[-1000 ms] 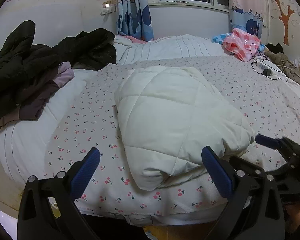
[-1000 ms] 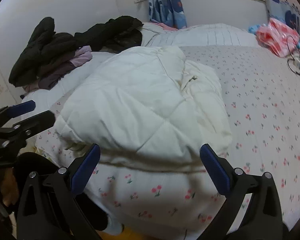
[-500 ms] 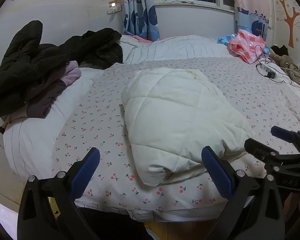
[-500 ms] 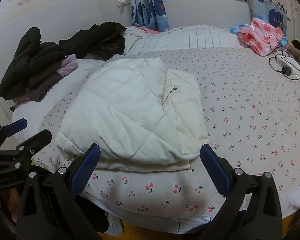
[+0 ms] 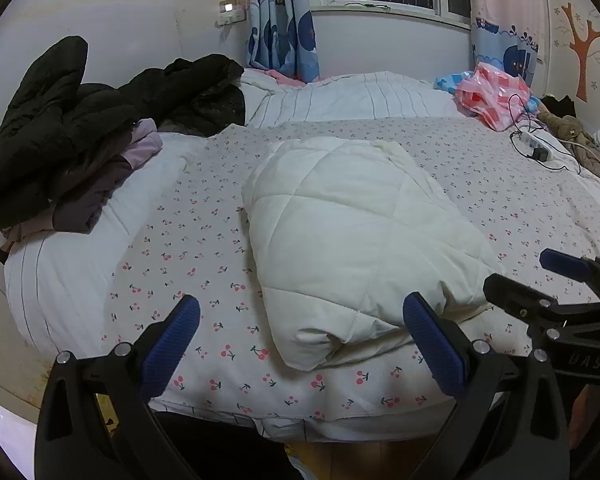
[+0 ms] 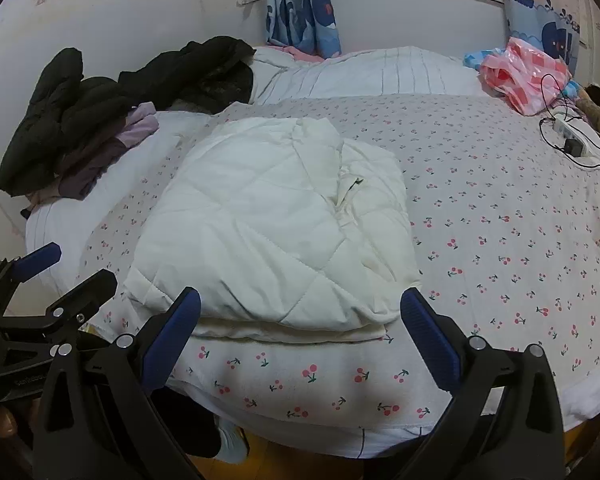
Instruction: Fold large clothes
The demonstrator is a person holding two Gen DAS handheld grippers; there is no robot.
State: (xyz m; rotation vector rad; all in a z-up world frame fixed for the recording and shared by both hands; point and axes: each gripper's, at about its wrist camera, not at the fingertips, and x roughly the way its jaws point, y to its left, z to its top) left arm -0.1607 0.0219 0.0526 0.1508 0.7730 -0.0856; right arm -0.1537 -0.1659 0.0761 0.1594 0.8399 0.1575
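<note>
My left gripper (image 5: 300, 332) and right gripper (image 6: 300, 326) both hang spread wide and empty off the bed's (image 6: 500, 240) near edge, nothing between their fingers. The folded jacket (image 6: 268, 232) blocks the middle ahead. Bare sheet lies open to its right and in a narrower strip to its left. Far left, dark clothes (image 5: 60, 120) pile up; far right, a power strip (image 6: 568, 130) with cable and a pink bag (image 6: 520, 72) crowd the corner.

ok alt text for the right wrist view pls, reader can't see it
A folded cream quilted coat lies on a cherry-print bedsheet, just beyond the open right gripper. The left gripper shows at the left edge, also open; dark clothes are heaped behind.
</note>
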